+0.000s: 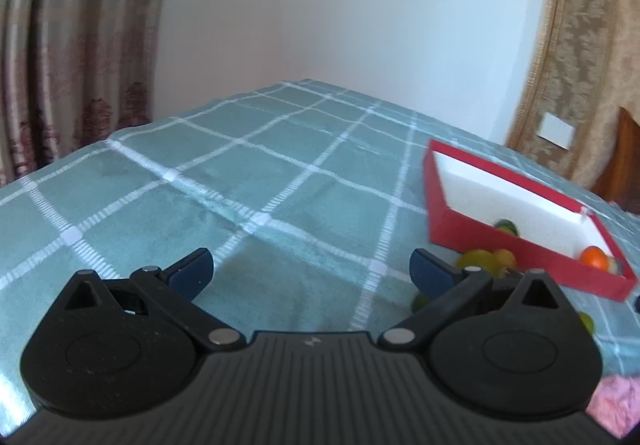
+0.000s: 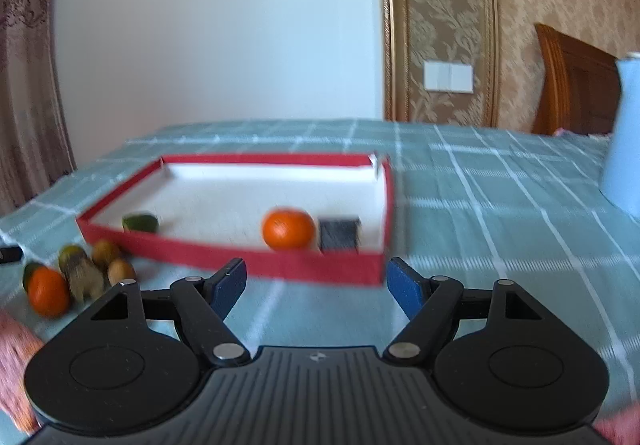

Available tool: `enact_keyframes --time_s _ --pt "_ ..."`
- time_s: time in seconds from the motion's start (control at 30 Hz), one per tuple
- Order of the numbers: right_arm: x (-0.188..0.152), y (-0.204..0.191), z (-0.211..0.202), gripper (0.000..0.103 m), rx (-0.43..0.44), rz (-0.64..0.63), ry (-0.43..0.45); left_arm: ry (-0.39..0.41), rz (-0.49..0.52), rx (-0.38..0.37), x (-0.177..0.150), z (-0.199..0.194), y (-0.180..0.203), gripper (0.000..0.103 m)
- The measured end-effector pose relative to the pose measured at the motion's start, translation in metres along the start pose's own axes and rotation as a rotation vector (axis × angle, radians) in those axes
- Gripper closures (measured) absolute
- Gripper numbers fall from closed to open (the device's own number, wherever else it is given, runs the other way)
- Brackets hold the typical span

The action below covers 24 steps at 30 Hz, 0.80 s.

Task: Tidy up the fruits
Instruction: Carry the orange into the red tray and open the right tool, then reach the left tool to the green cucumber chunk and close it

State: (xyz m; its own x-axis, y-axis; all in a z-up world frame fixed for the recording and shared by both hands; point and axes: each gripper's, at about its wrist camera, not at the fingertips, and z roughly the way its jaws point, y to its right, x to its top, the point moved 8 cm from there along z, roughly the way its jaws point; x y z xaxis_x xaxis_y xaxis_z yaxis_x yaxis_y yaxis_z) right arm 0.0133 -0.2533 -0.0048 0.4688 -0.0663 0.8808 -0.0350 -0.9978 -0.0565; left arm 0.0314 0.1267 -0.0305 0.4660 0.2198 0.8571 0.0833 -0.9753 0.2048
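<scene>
A shallow red box (image 2: 256, 259) with a white inside lies on the green checked cloth. In it rest an orange tangerine (image 2: 288, 228), a green fruit (image 2: 139, 223) at its left and a dark block (image 2: 339, 233). Several loose fruits lie left of the box, among them an orange one (image 2: 48, 292) and a brownish one (image 2: 120, 272). My right gripper (image 2: 316, 285) stands open just in front of the box's near wall, nothing between its fingers. My left gripper (image 1: 312, 273) is open over bare cloth; the red box (image 1: 520, 257) and yellow-green fruits (image 1: 478, 260) sit to its right.
A pale blue jug (image 2: 624, 133) stands on the cloth at the far right. A wooden headboard (image 2: 576, 85) and a patterned wall rise behind it, curtains (image 1: 60, 45) at the left. Pink fabric (image 1: 616, 401) shows at the lower edge.
</scene>
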Motion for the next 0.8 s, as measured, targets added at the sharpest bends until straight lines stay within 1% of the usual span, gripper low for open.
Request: enact_keyframes --time_s 0.1,0.2,0.27,0.33,0.4,0.47,0.53,0.6,0.67,0.7,0.77,0.8 --pt "-0.009 0.007 0.003 0.025 0.006 0.035 -0.038 0.012 0.070 -0.026 -0.001 -0.004 0.010 0.000" --pt "-0.011 0.009 0.003 0.024 0.016 0.061 -0.042 0.034 0.154 -0.055 -0.004 -0.009 0.021 0.000" --pt "-0.013 0.010 0.004 0.021 0.022 0.064 -0.053 0.034 0.196 -0.085 -0.007 -0.013 0.027 0.000" --pt "-0.014 0.011 0.005 0.021 0.024 0.068 -0.062 0.031 0.242 -0.117 -0.010 -0.016 0.031 0.000" --pt "-0.014 0.011 0.005 0.021 0.031 0.074 -0.068 0.040 0.298 -0.130 -0.011 -0.020 0.034 0.000" --pt "-0.015 0.012 0.007 0.021 0.033 0.081 -0.078 0.044 0.359 -0.135 -0.012 -0.023 0.039 0.004" --pt "-0.015 0.013 0.007 0.021 0.033 0.085 -0.081 0.035 0.413 -0.142 -0.013 -0.023 0.045 0.016" --pt "-0.016 0.012 0.007 0.021 0.032 0.086 -0.084 0.017 0.436 -0.151 -0.014 -0.020 0.050 0.019" --pt "-0.016 0.013 0.007 0.021 0.028 0.088 -0.085 -0.004 0.450 -0.173 -0.018 -0.016 0.055 0.029" --pt "-0.016 0.013 0.007 0.021 0.028 0.089 -0.085 -0.018 0.459 -0.184 -0.020 -0.014 0.058 0.036" --pt "-0.016 0.014 0.007 0.021 0.030 0.096 -0.089 -0.036 0.471 -0.197 -0.024 -0.010 0.062 0.042" --pt "-0.016 0.015 0.008 0.021 0.030 0.099 -0.092 -0.041 0.477 -0.199 -0.026 -0.008 0.064 0.047"
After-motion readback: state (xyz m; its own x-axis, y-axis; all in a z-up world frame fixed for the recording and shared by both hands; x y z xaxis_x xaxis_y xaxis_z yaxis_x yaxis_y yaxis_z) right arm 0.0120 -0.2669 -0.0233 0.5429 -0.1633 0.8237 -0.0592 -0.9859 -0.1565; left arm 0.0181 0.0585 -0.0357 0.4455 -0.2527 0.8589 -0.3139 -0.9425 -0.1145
